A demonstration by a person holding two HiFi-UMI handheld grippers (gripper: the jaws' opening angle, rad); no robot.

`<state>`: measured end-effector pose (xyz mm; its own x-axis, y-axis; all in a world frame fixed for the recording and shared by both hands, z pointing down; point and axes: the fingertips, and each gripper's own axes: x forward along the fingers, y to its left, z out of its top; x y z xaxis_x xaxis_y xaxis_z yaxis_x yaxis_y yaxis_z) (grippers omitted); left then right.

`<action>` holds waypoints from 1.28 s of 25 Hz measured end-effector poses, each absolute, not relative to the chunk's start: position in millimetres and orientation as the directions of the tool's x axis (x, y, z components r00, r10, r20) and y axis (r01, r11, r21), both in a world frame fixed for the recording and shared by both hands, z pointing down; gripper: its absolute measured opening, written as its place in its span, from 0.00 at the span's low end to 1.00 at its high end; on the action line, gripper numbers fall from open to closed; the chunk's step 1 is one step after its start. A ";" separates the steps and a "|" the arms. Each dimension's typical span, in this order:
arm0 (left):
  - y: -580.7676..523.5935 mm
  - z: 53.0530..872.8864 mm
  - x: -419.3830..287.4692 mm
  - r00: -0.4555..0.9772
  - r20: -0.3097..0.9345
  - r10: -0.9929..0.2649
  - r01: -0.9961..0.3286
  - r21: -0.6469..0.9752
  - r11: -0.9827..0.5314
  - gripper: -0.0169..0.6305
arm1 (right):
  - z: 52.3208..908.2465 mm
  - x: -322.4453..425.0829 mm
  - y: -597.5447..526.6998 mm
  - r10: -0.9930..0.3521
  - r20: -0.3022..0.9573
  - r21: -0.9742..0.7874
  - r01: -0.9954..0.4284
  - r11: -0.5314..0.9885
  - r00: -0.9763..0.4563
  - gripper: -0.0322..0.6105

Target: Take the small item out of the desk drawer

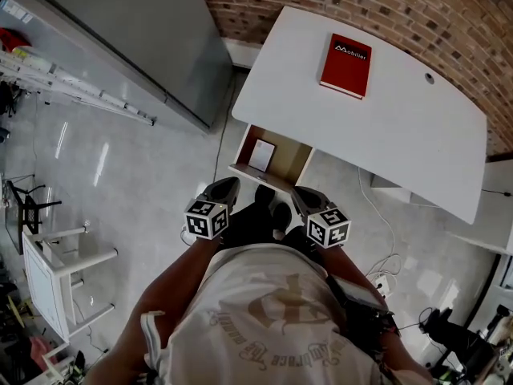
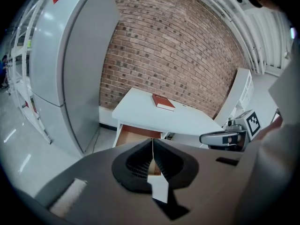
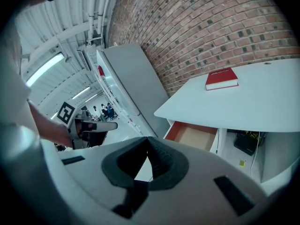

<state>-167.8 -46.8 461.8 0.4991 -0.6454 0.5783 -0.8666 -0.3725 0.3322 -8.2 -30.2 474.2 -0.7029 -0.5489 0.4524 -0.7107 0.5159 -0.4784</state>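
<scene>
A white desk (image 1: 401, 127) stands against the brick wall, and its drawer (image 1: 300, 164) below the left end is pulled open. In the drawer lies a small white flat item (image 1: 261, 155). My left gripper (image 1: 227, 185) and right gripper (image 1: 304, 193) hang side by side just short of the drawer, close to the person's body, each shut with nothing between its fingers. In the left gripper view the left gripper (image 2: 153, 141) has its tips together below the drawer (image 2: 136, 136). The right gripper (image 3: 148, 139) looks the same, with the drawer (image 3: 197, 136) ahead.
A red book (image 1: 346, 64) lies on the desk top. A tall grey cabinet (image 1: 136, 38) stands left of the desk, with a ladder (image 1: 72, 87) lying beside it. A white rack (image 1: 56, 271) is at the left, and cables (image 1: 383, 273) run on the floor at the right.
</scene>
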 end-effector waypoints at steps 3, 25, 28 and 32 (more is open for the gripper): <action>-46.8 470.4 -171.0 0.507 0.590 -0.628 -0.862 0.344 -0.372 0.04 | 477.5 -11.2 -31.8 -0.553 0.454 -0.482 -0.714 0.507 -0.699 0.06; -79.9 537.0 -162.5 0.523 0.671 -0.526 -0.850 0.371 -0.372 0.04 | 516.2 -3.5 -39.1 -0.550 0.510 -0.509 -0.747 0.427 -0.662 0.06; -85.6 546.7 -161.6 0.519 0.680 -0.518 -0.853 0.374 -0.364 0.04 | 522.4 -2.9 -44.1 -0.551 0.512 -0.514 -0.749 0.418 -0.659 0.06; -87.3 560.9 -163.3 0.510 0.697 -0.503 -0.858 0.378 -0.347 0.04 | 531.0 -1.8 -46.0 -0.543 0.525 -0.522 -0.752 0.402 -0.655 0.06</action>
